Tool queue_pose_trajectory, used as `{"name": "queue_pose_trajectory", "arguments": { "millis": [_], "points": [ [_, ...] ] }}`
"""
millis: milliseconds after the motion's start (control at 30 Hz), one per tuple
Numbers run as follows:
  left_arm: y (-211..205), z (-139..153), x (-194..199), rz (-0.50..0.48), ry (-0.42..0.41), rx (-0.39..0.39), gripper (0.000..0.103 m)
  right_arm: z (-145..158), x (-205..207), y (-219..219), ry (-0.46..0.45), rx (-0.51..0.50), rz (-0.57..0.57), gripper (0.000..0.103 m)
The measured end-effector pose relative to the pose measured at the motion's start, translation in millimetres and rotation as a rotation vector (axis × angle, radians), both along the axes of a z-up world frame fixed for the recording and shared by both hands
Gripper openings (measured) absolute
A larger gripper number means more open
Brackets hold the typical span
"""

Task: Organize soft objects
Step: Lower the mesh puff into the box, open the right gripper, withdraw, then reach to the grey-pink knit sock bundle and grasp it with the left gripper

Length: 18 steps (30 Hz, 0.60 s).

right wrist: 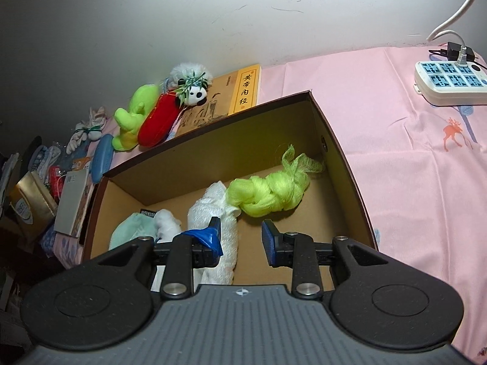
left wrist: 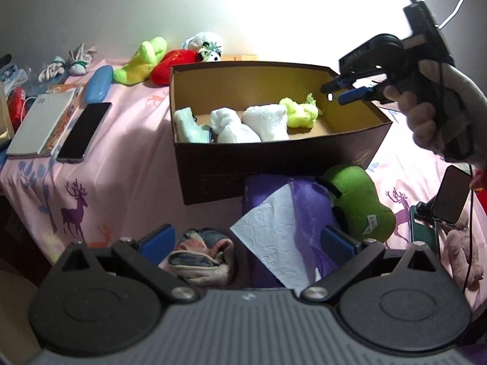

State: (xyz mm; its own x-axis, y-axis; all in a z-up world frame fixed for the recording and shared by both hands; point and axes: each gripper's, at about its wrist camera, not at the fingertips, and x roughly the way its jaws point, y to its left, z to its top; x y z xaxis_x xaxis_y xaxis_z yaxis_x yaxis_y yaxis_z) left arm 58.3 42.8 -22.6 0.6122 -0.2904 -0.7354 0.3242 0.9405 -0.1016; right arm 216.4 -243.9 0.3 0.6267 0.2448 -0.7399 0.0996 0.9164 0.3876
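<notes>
Presently the right gripper (right wrist: pixel 240 237) hangs over the cardboard box (right wrist: pixel 344 164) — jaws apart, nothing between them; the left gripper (left wrist: pixel 248 240) — jaws wide, empty — hovers above a sock bundle (left wrist: pixel 201 255).

Box (right wrist: pixel 341 164): dark cardboard outside, tan inside, open top, upright on the pink cloth.
Neon-yellow bundle (right wrist: pixel 268 193): knotted, lying toward the box's right end, touching the white towel.
White towel (right wrist: pixel 219 213): rolled, mid-box.
White cloth (left wrist: pixel 228 124): crumpled, left of the towel.
Mint cloth (left wrist: pixel 187 124): folded, at the box's left end.
Green plush (left wrist: pixel 359 200): outside the box, against its front wall.
Sock roll (left wrist: pixel 201 255): outside, nearest the camera.
</notes>
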Motion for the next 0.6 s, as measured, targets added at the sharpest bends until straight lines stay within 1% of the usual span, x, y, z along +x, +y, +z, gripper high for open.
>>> {"name": "queue_pose_trajectory", "arguments": {
  "millis": [200,267,367,500,600],
  "points": [
    [12,-4,2,0.072,0.046,-0.029,0.101,2,-60,6,-0.047,-0.021,0.066,0.012],
    [9,-4,2,0.089,0.054,-0.021,0.101,2,-76,7,-0.047,-0.047,0.080,0.012],
    [2,-4,0,0.106,0.065,-0.019,0.101,2,-98,3,-0.061,-0.055,0.091,0.012],
    [-10,-3,-6,0.130,0.066,0.006,0.101,1,-123,-4,-0.061,-0.030,0.098,0.012],
    [-16,-4,-7,0.162,0.086,0.019,0.101,-2,-142,-9,-0.048,-0.018,0.101,0.013]
  ]
}}
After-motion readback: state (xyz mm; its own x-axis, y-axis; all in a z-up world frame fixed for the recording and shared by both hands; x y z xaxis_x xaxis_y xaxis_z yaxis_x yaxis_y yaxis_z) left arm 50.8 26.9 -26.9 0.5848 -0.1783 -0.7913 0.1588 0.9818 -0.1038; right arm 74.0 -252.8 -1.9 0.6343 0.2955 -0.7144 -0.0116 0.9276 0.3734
